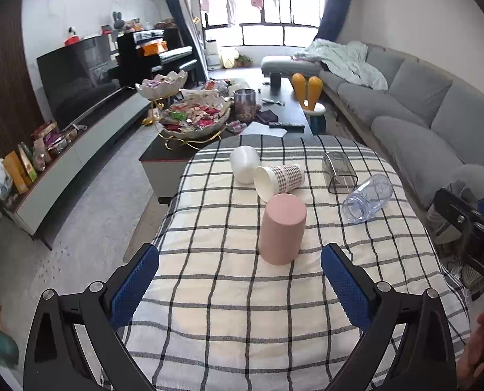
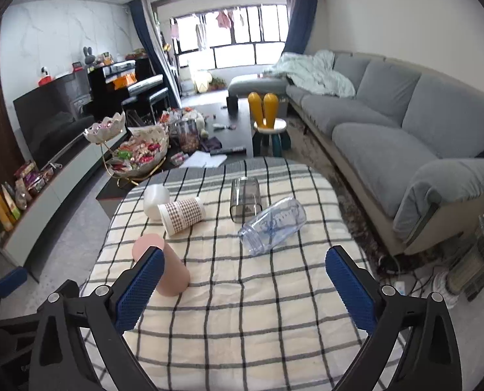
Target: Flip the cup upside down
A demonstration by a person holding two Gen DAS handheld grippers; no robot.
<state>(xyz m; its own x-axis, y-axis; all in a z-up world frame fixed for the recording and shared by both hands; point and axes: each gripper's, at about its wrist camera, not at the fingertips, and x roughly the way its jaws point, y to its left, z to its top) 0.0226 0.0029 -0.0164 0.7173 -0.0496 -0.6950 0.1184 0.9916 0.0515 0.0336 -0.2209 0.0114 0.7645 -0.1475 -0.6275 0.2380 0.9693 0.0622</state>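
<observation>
A pink cup (image 1: 282, 228) stands upside down on the checked tablecloth (image 1: 242, 309), just ahead of my open, empty left gripper (image 1: 240, 277). In the right wrist view the pink cup (image 2: 173, 268) sits partly behind the left finger of my open, empty right gripper (image 2: 245, 280). Behind it a checked paper cup (image 1: 279, 179) (image 2: 183, 213) lies on its side against a white cup (image 1: 245, 164) (image 2: 155, 200) standing upside down. A clear blue bottle (image 1: 367, 198) (image 2: 273, 224) and a smoky clear cup (image 1: 340, 171) (image 2: 245, 197) lie on their sides at right.
Past the table's far edge stands a dark coffee table (image 1: 287, 110) with snack bowls (image 1: 194, 117) and a jar (image 1: 243, 104). A grey sofa (image 2: 405, 137) runs along the right. A TV unit (image 1: 72, 150) lines the left wall. A yellow-backed stool (image 2: 269, 123) stands beyond the table.
</observation>
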